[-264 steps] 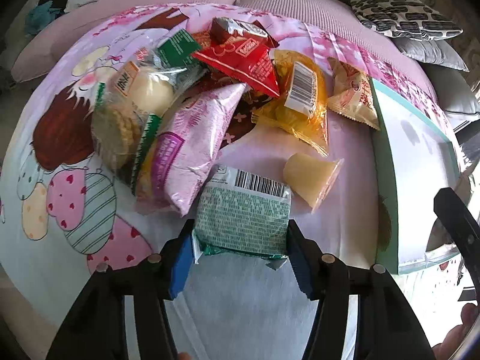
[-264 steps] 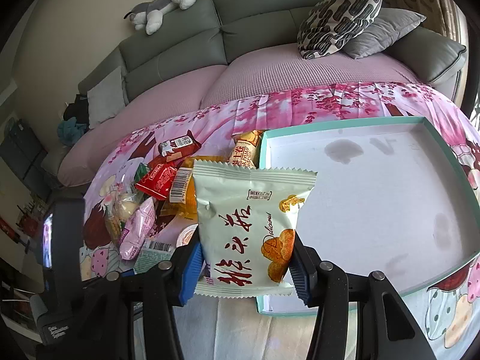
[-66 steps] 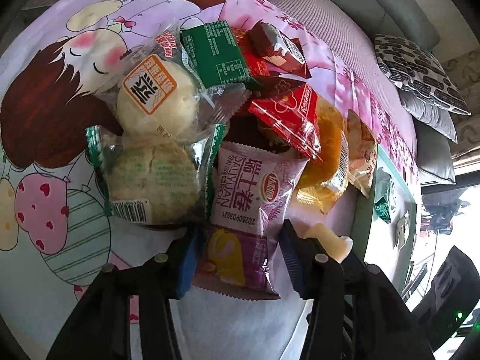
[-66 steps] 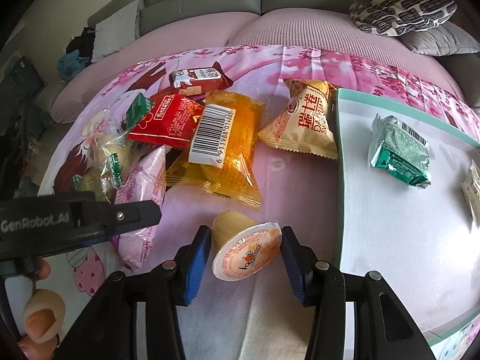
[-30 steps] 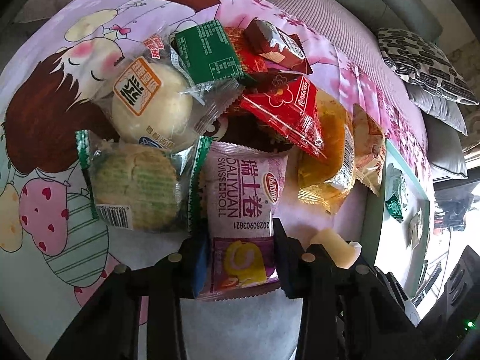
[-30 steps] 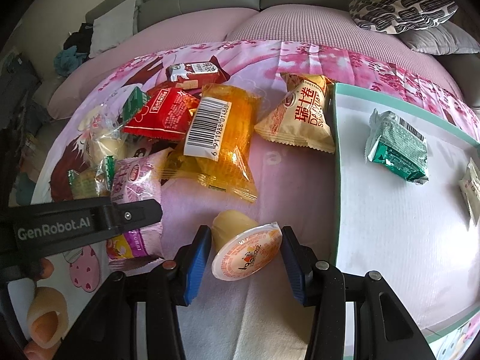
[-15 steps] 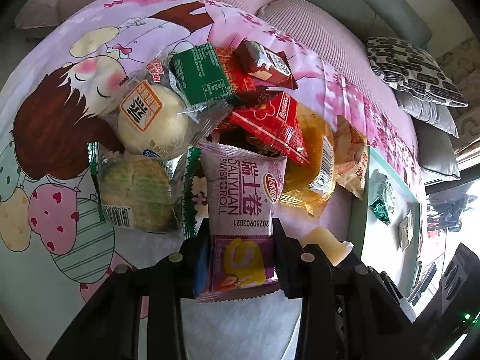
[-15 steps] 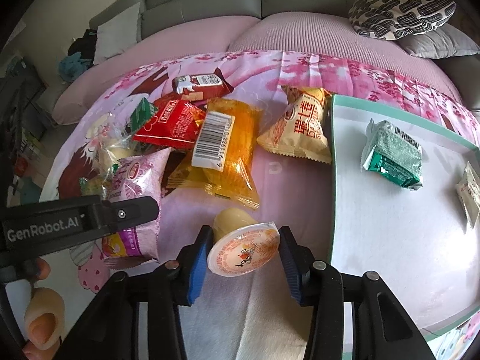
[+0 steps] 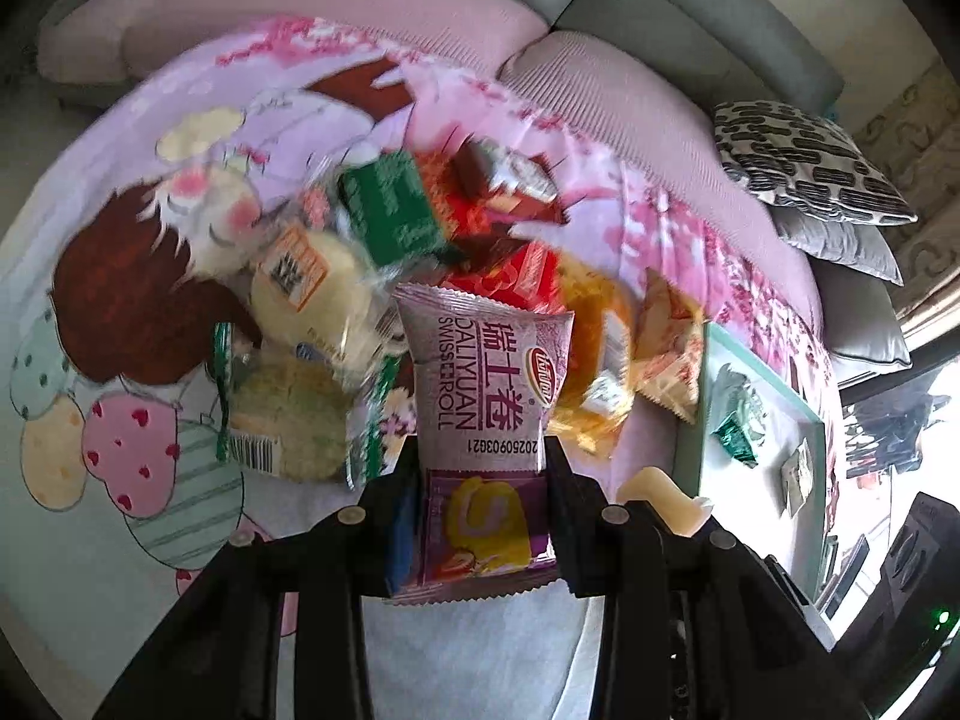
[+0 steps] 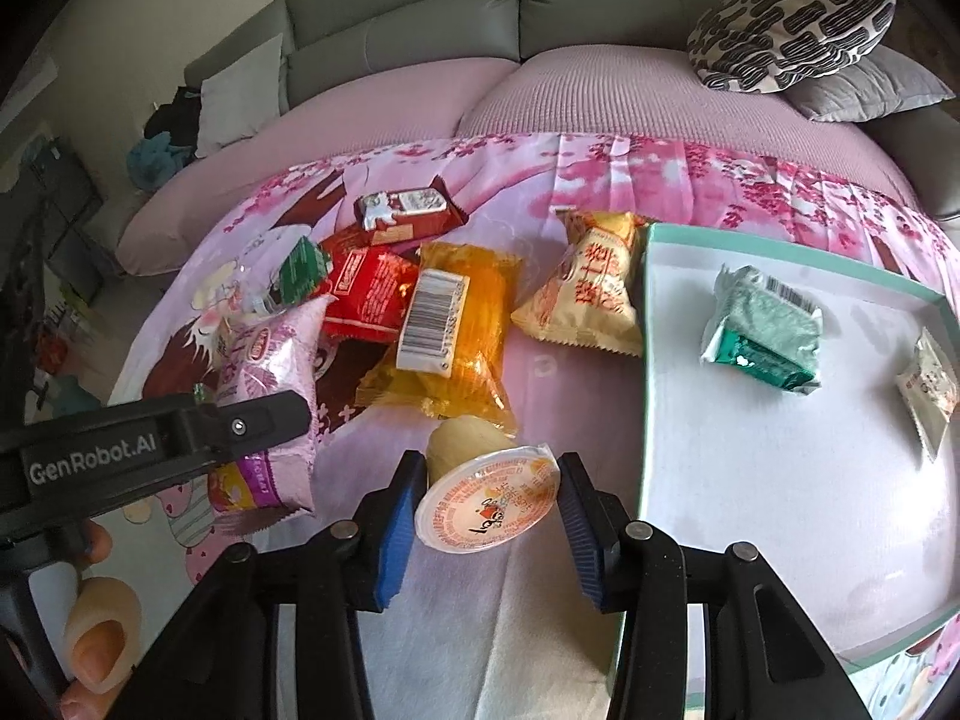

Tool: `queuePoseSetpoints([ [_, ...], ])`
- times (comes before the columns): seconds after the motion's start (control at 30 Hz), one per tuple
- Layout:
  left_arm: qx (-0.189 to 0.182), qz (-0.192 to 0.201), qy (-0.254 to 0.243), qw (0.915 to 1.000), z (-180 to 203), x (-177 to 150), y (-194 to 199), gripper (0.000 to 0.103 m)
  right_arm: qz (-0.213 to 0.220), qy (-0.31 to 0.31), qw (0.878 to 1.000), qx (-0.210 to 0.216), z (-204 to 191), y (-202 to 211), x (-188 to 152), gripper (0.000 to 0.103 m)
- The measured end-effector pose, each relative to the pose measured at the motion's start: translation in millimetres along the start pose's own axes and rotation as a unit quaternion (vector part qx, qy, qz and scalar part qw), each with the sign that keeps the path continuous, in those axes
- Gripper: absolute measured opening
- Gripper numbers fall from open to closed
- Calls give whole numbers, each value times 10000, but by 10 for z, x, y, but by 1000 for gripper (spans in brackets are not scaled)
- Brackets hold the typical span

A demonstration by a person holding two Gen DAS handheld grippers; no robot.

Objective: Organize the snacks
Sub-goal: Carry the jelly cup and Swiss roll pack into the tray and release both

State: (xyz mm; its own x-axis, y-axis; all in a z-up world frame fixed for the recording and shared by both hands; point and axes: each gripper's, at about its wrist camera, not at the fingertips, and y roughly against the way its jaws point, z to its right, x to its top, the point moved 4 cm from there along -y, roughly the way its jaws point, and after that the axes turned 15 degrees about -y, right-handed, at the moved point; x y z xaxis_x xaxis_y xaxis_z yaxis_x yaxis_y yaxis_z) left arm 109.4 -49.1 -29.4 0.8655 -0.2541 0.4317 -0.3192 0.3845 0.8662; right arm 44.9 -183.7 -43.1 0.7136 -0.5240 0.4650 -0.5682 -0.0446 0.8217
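- Purple foil swiss roll pack (image 9: pixel 487 420) pinched at lower half by left gripper (image 9: pixel 480 516), pads pressed on both side edges, upper half sticking out past fingertips (image 9: pixel 558 480).
- Light, soft, crinkly; likely crushable cake inside, slippery film; best held by side seams low down, as now.
- Pack raised just above snack pile (image 10: pixel 420 312) on pink printed cloth (image 10: pixel 600 396); looks clear of cloth, not certain.
- Orange-lidded jelly cup (image 10: pixel 487 501) clamped between blue pads of right gripper (image 10: pixel 487 531), lid facing camera, cup body pointing away.
- Stiff-ish plastic, smooth rim, light but denser than pack; probably slips if tilted; grip across rim looks sound.
- Cup near left edge of teal-rimmed tray (image 10: pixel 648 420).
- Tray already holding green packet (image 10: pixel 765 330) and small pale packet (image 10: pixel 930 387), well apart.
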Motion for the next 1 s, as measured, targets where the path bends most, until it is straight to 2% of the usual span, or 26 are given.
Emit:
queuePoseSetpoints([
  [0.1,-1,232,-233,9995,181,45,61,39,218,-257,9994,-88,194,145,121,47],
  [0.23,-292,359,-697,9965,578,56,46,39,486,-703,9957,-353,574,319,273,47],
  [0.5,-915,424,-1445,9844,1273,-2,-55,39,848,-1862,9728,-1084,1545,641,429,47],
  [0.67,-1391,209,-1774,9740,1660,-122,-234,39,1041,-2365,9518,-1653,2049,834,442,47],
  [0.87,-1580,-206,-2004,9667,1921,-261,-512,39,1076,-2848,9304,-2041,2456,954,377,47],
  [1.0,-1509,-369,-2161,9639,2004,-354,-621,39,963,-3041,9256,-2038,2599,933,311,47],
])
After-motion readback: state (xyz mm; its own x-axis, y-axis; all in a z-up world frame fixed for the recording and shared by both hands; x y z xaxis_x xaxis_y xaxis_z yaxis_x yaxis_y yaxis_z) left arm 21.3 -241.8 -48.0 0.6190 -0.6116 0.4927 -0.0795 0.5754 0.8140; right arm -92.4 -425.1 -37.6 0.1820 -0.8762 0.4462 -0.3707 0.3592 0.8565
